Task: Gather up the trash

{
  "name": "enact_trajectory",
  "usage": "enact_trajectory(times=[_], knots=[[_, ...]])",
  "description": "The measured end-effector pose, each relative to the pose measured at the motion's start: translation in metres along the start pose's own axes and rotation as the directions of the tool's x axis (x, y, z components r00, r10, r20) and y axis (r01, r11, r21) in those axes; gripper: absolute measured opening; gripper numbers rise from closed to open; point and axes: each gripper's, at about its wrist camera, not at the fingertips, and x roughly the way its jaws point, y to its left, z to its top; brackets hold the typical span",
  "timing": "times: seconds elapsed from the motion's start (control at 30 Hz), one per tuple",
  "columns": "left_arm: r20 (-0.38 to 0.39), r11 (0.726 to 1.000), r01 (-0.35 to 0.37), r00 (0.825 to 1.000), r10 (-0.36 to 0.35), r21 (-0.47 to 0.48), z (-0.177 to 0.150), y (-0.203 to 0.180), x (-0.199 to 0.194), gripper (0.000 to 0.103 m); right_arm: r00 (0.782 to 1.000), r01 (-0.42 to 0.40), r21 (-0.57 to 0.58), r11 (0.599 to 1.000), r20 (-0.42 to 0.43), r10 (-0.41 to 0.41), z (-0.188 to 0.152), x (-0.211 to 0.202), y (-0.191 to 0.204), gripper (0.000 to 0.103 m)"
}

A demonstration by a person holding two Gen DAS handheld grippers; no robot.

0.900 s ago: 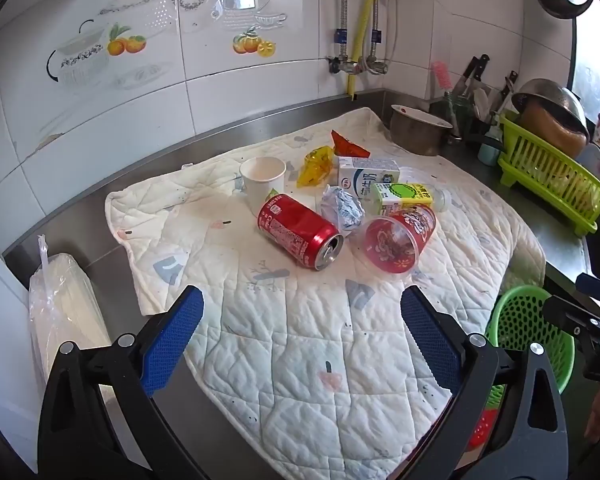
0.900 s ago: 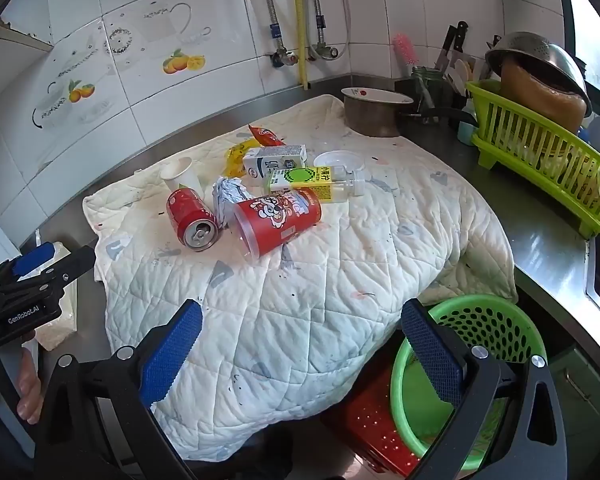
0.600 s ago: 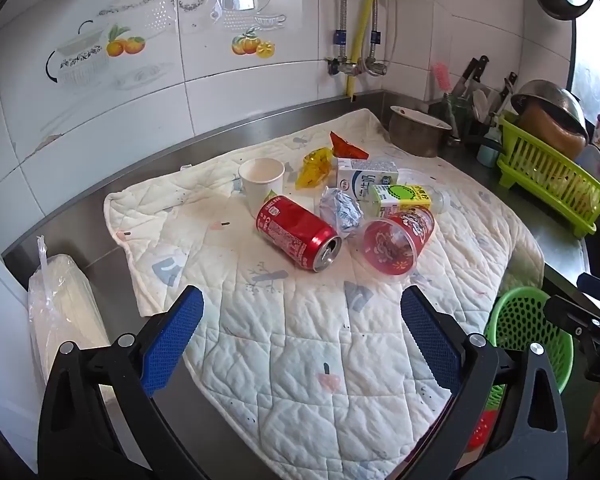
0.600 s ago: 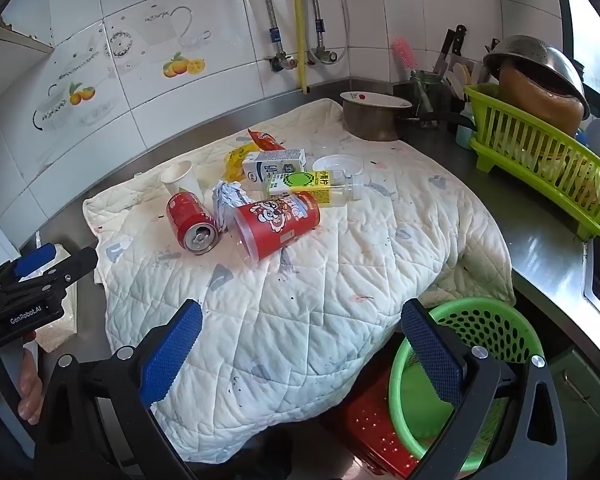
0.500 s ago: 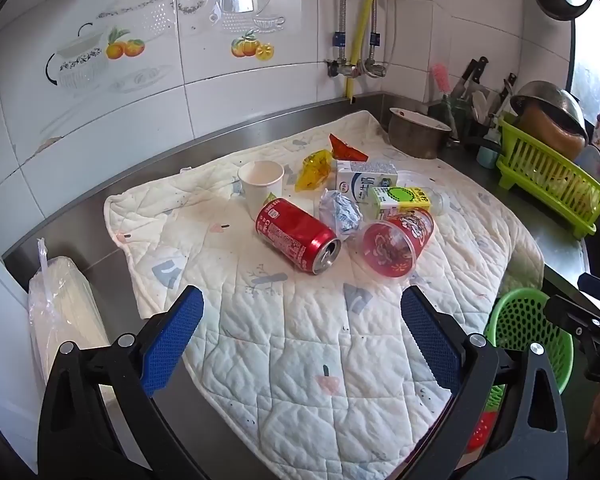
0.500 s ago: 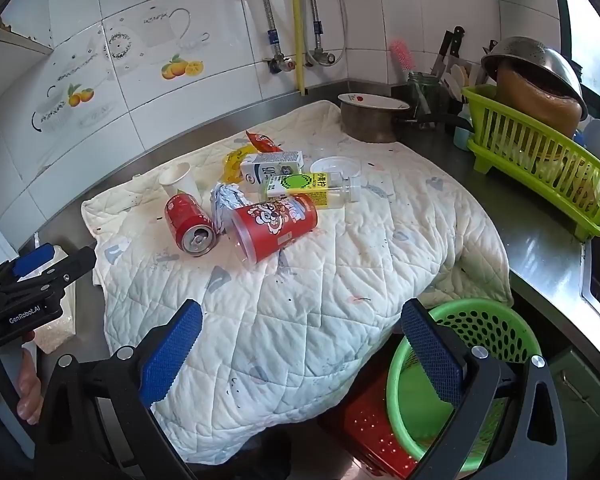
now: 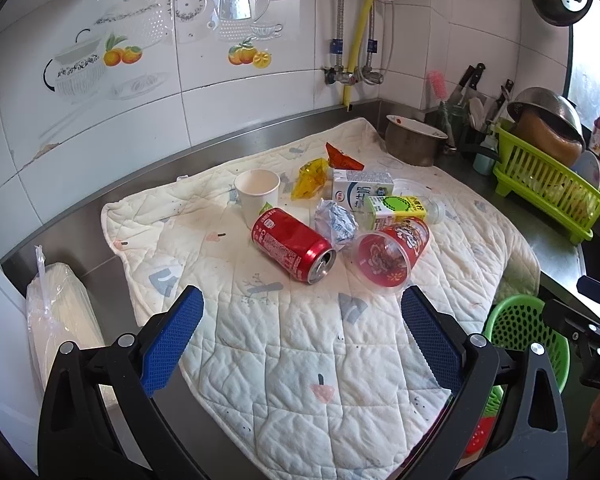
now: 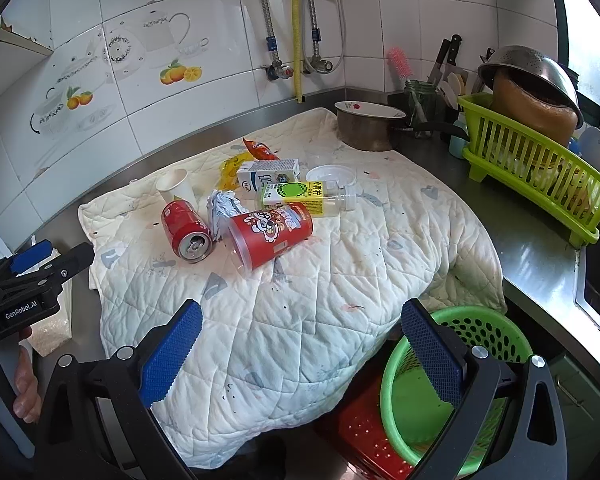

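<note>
Trash lies clustered on a white quilted mat: a red soda can on its side, a red plastic cup on its side, crumpled foil, a white paper cup upright, a milk carton, a yellow-green drink carton, yellow and orange wrappers. The same pile shows in the right wrist view, with the can and cup. My left gripper is open and empty, short of the can. My right gripper is open and empty over the mat's near edge.
A green basket sits on a red crate below the counter edge at right. A metal pot, a knife holder and a green dish rack stand at the back right. A white bag lies at left.
Both grippers have drifted slightly back and up; the trash pile sits a little farther off in each view. Nothing was taken hold of.
</note>
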Motion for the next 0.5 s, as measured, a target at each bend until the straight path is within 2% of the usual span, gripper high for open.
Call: enact_trajectory(times=[0.5], knots=[[0.019, 1.0, 0.012, 1.0, -0.012, 0.0, 0.0045, -0.0018, 0.0014, 0.098, 1.0, 0.011, 0.002, 1.0, 0.008, -0.011, 0.0028, -0.0003, -0.0018, 0.097]])
